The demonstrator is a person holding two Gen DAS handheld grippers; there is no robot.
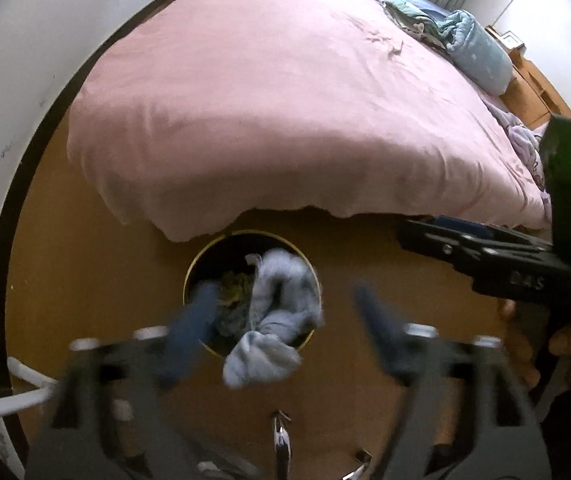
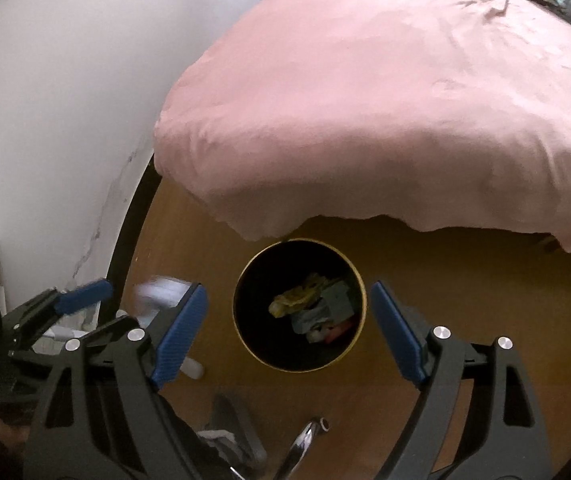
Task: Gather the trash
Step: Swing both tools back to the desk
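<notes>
A round black trash bin (image 2: 245, 336) with a gold rim stands on the wooden floor just in front of the bed; crumpled yellow, grey and red trash (image 2: 313, 308) lies in it. In the left wrist view a pale blue-grey wad (image 1: 273, 320) hangs loose and blurred between the wide-apart fingers of my left gripper (image 1: 283, 296), over the bin (image 1: 205, 264). My right gripper (image 2: 288, 290) stands open and holds nothing, its blue pads either side of the bin. In the right wrist view the wad (image 2: 159, 292) shows blurred, left of the bin.
A bed under a pink duvet (image 1: 269, 100) overhangs the floor right behind the bin. A white wall (image 2: 65, 100) and dark skirting close the left side. A white tube frame (image 1: 13, 396) stands at lower left. A hand (image 1: 569, 344) holds the right gripper's black frame (image 1: 497, 264).
</notes>
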